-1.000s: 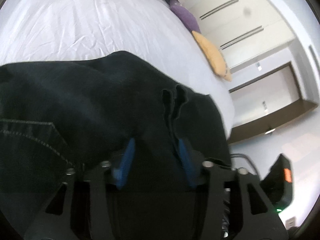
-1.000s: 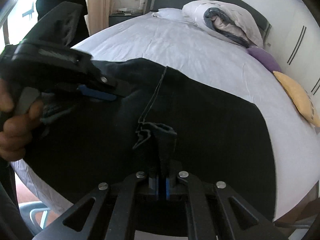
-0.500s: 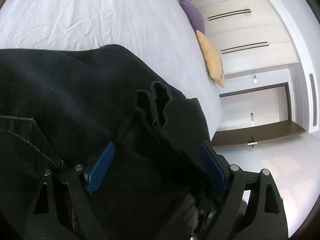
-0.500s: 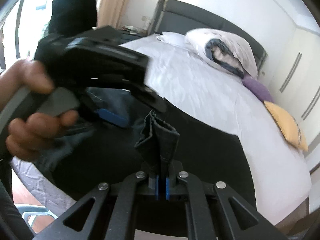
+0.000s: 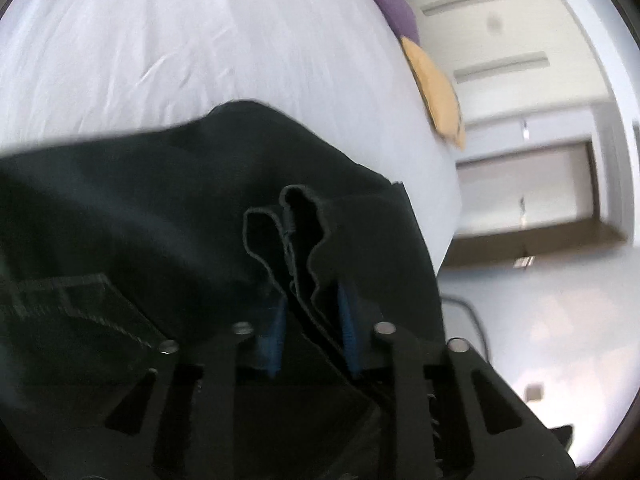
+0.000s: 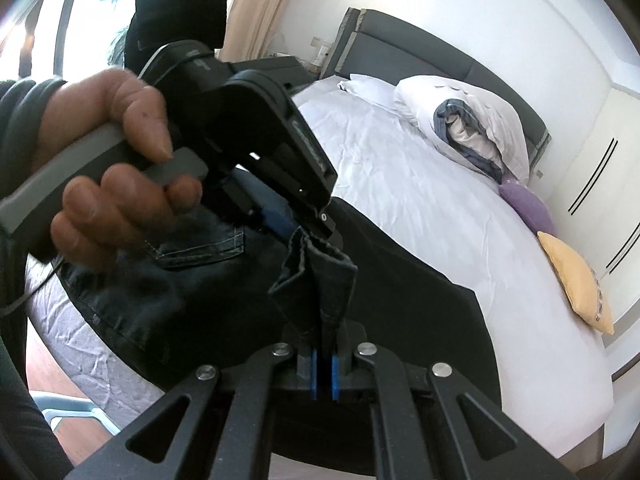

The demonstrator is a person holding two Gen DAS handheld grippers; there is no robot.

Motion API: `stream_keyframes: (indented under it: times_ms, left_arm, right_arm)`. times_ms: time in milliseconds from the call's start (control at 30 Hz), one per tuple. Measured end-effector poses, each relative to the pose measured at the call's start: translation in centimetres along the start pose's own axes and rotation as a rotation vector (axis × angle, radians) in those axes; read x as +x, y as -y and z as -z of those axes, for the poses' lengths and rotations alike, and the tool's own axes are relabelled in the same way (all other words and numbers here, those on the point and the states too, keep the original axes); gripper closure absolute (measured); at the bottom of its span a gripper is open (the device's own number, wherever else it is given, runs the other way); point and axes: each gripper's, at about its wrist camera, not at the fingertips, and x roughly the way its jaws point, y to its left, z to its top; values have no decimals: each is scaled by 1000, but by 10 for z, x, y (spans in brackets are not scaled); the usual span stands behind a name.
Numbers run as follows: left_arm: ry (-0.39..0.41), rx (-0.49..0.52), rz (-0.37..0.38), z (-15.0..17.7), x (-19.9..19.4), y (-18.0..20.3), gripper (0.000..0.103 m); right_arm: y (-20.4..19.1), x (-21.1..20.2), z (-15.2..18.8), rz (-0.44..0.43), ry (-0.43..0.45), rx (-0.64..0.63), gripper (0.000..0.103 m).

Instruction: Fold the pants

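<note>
While both clamp pants (image 6: 400,280), left hand-held gripper (image 6: 296,228) points down-right

The pants (image 5: 168,208) run off the left wrist picture's left edge, which is blurred. A bunched fold hides the left gripper (image 6: 298,228) fingers.

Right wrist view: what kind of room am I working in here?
Most likely a bedroom: a bed with a white sheet, a padded grey headboard, pillows and wardrobe doors alongside.
</note>
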Motion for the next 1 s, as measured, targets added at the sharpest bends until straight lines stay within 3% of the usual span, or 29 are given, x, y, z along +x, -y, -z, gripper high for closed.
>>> stream_keyframes:
  times_ms: [233,667,733,833,900,1000]
  left_arm:
    - [-17,176,-116,-15,-21,21,96]
    - [-17,182,-187,-9,-24,-4,95]
    - [-19,194,-219,-8,-25,-8,91]
    - [-24,170,-205,-9,-26,-12,88]
    - [-9,169,-222,1,-36,-16,86]
    - [42,160,-298,-2,-57,-17,86]
  right_arm:
    - [-19,2,0,-13,9,-81,97]
    - [-43,23,7,-62,-53,-176,97]
    - [-44,27,9,-77,-69,-178,96]
    - [-41,33,11,-106,-92,-163,92]
    - [-36,35,12,-123,-100,-132,87]
    - [-21,34,12,-181,-115,-34,52]
